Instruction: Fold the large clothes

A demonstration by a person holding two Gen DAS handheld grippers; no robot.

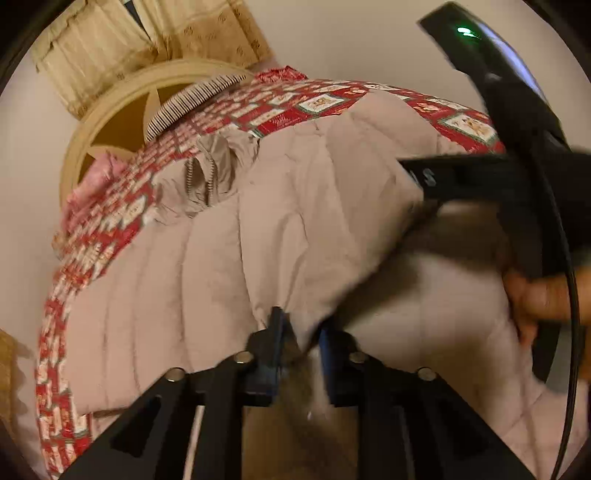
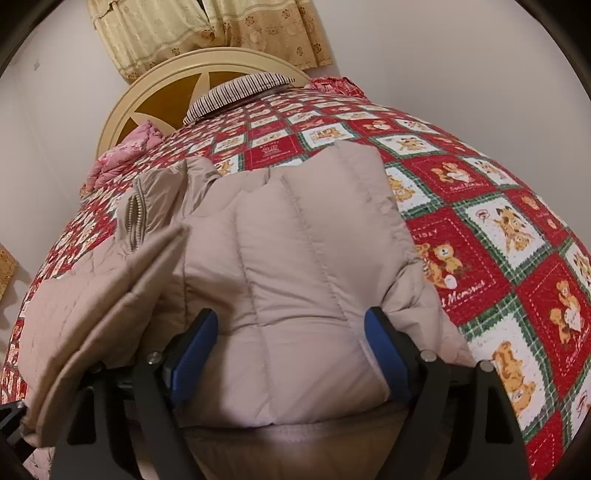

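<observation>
A beige quilted puffer jacket (image 1: 295,221) lies spread on the bed, its zipped collar (image 1: 201,177) toward the headboard. At the bottom of the left wrist view, my left gripper (image 1: 301,343) has its blue pads a little apart, with a folded edge of the jacket reaching down between them; the picture is blurred there. One black finger (image 1: 461,173) of the right gripper lies on the jacket at the right, with a hand (image 1: 535,295) behind it. In the right wrist view my right gripper (image 2: 290,347) stands wide, and the jacket (image 2: 295,258) bulges between its pads.
A red patchwork quilt (image 2: 480,184) with bear pictures covers the bed. At its far end are a cream round headboard (image 2: 155,85), a striped pillow (image 2: 240,92) and a pink blanket (image 2: 125,151). Beige curtains (image 2: 221,29) hang behind. A black cable (image 1: 569,332) runs down the right.
</observation>
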